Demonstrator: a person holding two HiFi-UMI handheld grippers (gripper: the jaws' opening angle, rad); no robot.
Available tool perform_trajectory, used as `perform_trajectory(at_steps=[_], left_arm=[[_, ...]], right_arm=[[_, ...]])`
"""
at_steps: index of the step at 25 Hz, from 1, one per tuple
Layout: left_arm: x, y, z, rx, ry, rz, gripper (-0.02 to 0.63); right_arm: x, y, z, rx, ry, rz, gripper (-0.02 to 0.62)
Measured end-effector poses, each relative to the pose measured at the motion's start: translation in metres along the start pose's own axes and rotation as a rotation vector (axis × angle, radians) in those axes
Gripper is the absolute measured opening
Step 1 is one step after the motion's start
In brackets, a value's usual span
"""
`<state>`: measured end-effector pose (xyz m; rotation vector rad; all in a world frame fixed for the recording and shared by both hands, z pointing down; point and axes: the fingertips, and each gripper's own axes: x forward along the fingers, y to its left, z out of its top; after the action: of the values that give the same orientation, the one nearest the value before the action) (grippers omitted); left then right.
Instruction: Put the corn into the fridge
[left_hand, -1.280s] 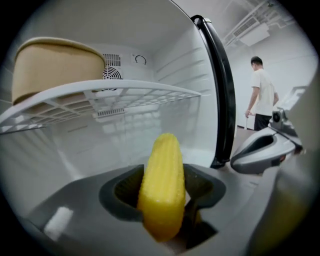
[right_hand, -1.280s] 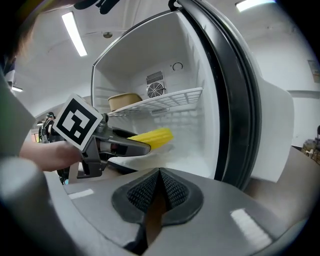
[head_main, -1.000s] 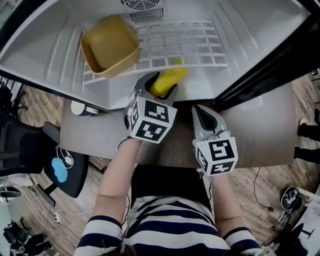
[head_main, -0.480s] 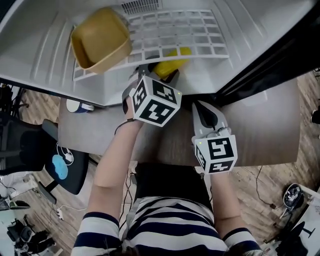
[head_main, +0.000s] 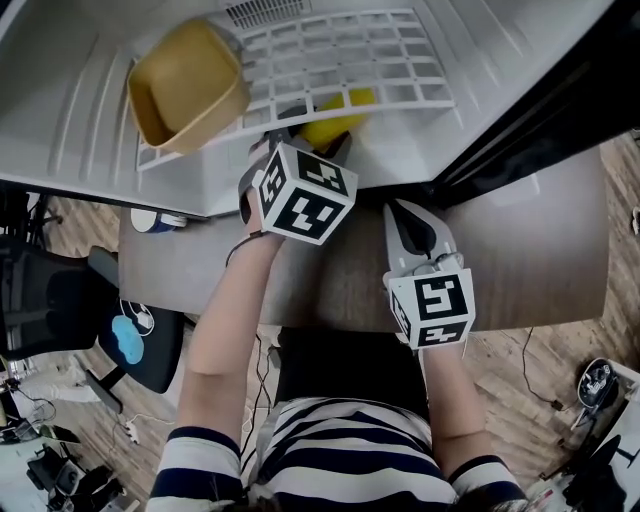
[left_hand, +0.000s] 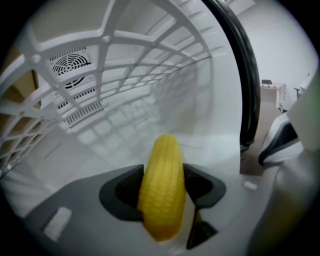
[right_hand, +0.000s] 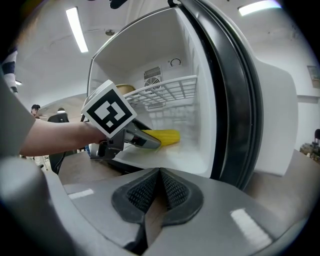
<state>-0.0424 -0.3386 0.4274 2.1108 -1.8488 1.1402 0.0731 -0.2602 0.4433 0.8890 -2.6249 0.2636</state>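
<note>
A yellow corn cob (left_hand: 161, 185) sits clamped between the jaws of my left gripper (left_hand: 161, 192), which is shut on it. In the head view that gripper (head_main: 312, 135) reaches into the open fridge, and the corn (head_main: 335, 118) lies under the white wire shelf (head_main: 345, 55). The right gripper view shows the corn (right_hand: 164, 136) just above the fridge's white floor (right_hand: 170, 157). My right gripper (right_hand: 159, 192) is shut with nothing in it and stays outside the fridge, over the table (head_main: 540, 260).
A tan plastic tub (head_main: 185, 85) stands on the wire shelf at the left. The black door seal (right_hand: 235, 100) and the open fridge door (right_hand: 280, 120) are to the right. A vent grille (left_hand: 72, 67) is on the back wall.
My left gripper has pushed the corn farther into the fridge, under the wire shelf. The right gripper has stayed where it was.
</note>
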Motion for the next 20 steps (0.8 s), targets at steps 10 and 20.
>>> perform_trajectory(at_steps=[10,20], left_arm=[[0.004,0.000,-0.005,0.032,0.015,-0.009,0.000],[0.003,0.000,-0.001,0.126,-0.030,0.026,0.000]], right_arm=[[0.000,-0.011,-0.002,0.017,-0.002,-0.028,-0.005],[0.004,-0.012,-0.009,0.032,0.007,-0.031,-0.005]])
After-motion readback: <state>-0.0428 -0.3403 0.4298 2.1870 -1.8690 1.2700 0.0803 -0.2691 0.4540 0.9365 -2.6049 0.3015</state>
